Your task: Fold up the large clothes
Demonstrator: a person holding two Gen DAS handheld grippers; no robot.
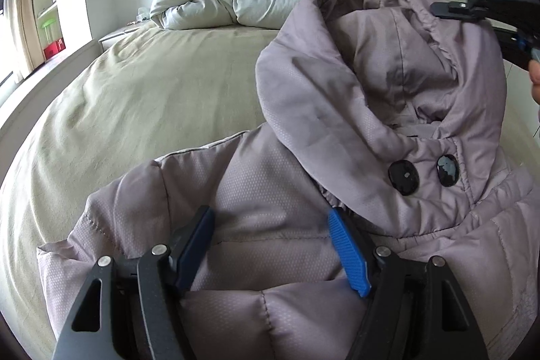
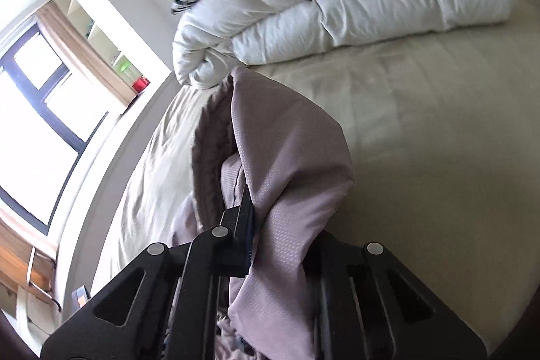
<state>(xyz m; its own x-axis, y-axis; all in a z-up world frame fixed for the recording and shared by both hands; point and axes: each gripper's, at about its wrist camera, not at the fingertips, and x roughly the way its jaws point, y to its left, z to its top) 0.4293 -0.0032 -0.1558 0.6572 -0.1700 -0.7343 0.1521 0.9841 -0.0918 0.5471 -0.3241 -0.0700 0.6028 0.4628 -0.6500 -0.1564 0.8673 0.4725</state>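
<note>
Our left gripper sits spread wide over the jacket. At two o'clock, our right gripper pinches the hood above the bed.

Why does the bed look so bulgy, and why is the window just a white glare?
Both views come from fisheye lenses, so the bed bows outward and dark corners ring each frame. In the right wrist view the window is blown out white by daylight, and the jacket near the right gripper sits in shade. In the left wrist view light is softer; the jacket's buttons stay sharp.
</note>
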